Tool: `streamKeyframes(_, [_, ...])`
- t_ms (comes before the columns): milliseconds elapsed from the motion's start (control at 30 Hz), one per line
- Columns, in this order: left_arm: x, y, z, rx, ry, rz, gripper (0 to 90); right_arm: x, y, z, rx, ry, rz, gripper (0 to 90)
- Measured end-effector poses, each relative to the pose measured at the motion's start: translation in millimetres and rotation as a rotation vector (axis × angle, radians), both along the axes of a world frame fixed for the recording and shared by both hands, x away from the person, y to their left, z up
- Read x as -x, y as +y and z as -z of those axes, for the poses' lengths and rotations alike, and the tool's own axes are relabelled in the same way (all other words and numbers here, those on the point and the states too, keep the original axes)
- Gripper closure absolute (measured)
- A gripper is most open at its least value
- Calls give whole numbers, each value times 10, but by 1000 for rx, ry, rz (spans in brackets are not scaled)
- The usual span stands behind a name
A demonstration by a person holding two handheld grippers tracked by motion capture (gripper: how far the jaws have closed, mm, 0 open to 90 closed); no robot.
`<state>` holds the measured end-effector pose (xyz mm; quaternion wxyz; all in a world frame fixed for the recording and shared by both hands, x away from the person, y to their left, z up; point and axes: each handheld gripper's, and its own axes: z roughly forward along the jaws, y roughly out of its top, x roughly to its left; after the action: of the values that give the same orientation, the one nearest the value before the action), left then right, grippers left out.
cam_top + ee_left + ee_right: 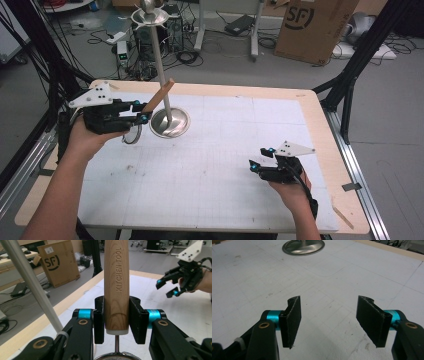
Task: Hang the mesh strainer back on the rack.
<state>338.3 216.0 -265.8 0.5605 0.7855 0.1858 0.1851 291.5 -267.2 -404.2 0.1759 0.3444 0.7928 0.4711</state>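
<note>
High view first, from the left: my left gripper (pixel 141 111) is clamped on the wooden handle (pixel 159 95) of a kitchen tool, which slants up and away toward the steel pole (pixel 161 65) of a stand. The metal ring (pixel 132 135) hanging below my jaws is, I judge, a small strainer. I grip low on the handle, near its ferrule, probably to steady the hanging head. The tool is lifted off the table (pixel 310 107), just beside the stand's round base (pixel 170 122). The pole rises to a dish (pixel 149 17) on top, and it stands close in the handle's way. Further right, my right gripper (pixel 261 159) rests low over the white mat (pixel 215 150), jaws apart and holding nothing.
</note>
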Motion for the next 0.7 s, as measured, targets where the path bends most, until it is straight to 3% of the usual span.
streamKeyframes(200, [-53,16,-164,17,-12,-11,686,1,-8,-4,-7,0,2,362])
streamKeyframes(467, [-123,40,-392,8,-29,-33,687,-3,-10,-10,-11,-6,-2,362])
streamKeyframes(700, [-140,146,-606,16,-58,-64,687,-3,-11,-10,-12,-3,1,362])
